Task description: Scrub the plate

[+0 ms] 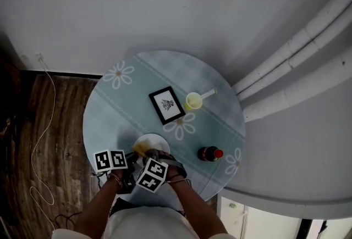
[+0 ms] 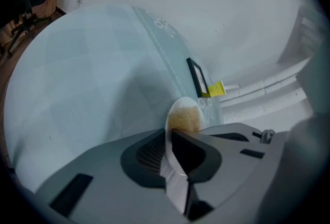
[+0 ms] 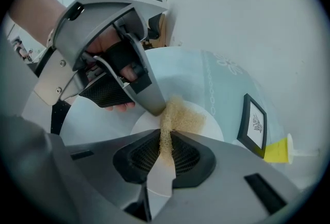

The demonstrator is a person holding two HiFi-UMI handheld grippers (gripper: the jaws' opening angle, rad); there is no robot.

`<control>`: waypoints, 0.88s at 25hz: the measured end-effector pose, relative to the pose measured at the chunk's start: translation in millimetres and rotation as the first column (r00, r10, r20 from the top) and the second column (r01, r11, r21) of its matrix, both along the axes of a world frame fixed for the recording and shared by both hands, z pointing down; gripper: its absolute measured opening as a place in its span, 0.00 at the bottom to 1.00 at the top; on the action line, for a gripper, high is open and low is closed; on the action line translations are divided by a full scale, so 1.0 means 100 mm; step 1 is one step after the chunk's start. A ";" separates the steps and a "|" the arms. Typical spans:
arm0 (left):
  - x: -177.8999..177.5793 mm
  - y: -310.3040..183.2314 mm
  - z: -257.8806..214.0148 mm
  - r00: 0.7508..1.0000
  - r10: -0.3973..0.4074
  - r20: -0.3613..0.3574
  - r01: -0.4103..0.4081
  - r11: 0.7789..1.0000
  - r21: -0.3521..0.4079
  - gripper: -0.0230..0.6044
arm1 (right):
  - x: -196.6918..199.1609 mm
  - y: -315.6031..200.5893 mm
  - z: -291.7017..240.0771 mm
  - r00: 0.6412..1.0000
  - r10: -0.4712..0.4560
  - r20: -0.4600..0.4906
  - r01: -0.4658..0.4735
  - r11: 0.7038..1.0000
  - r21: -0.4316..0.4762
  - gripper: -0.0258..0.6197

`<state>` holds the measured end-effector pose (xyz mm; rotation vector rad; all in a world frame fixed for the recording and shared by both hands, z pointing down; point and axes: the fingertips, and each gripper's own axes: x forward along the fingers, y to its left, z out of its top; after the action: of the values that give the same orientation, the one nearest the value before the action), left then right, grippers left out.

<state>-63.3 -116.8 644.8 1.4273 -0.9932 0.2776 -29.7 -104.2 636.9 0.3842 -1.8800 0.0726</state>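
So, the plate (image 1: 155, 142) is white and sits at the near edge of the round table (image 1: 121, 109), right in front of the person; both grippers are crowded over it. The left gripper (image 2: 170, 133) has its jaws clamped on the plate's rim; in the left gripper view the white edge runs straight between the two pads. I honestly can't tell if the plate is lying flat or tipped up a bit.

The right gripper (image 3: 166, 133) is closed on a tan, fuzzy scrub pad (image 3: 183, 115); the pad is pinched thin between the jaws and fans out past the tips onto the plate's face. In the right gripper view the left gripper's tip touches the plate just beside the pad, on that view's left, and a hand (image 3: 105, 45) is wrapped around its handle.

Rest of the table: light blue cloth with daisy prints; a black picture frame (image 1: 167, 105) lies near the middle; a yellow cup (image 1: 193, 101) stands just beside the frame on its right; a dark bottle with a red cap (image 1: 210, 153) lies on its side over to the right of the plate, apart from it. Wood floor shows at the left of the table, with a white cable (image 1: 41, 139) trailing across it.
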 end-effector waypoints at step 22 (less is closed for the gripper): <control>-0.02 0.00 0.02 1.000 -0.022 -0.006 0.022 1.000 -0.015 0.10 | 0.15 0.48 -0.02 0.966 -0.218 -0.142 0.220 0.975 0.002 0.14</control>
<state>-65.0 -116.5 646.4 1.4024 -0.9995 0.2634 -14.3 -56.4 634.9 0.1866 -1.7722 -0.1180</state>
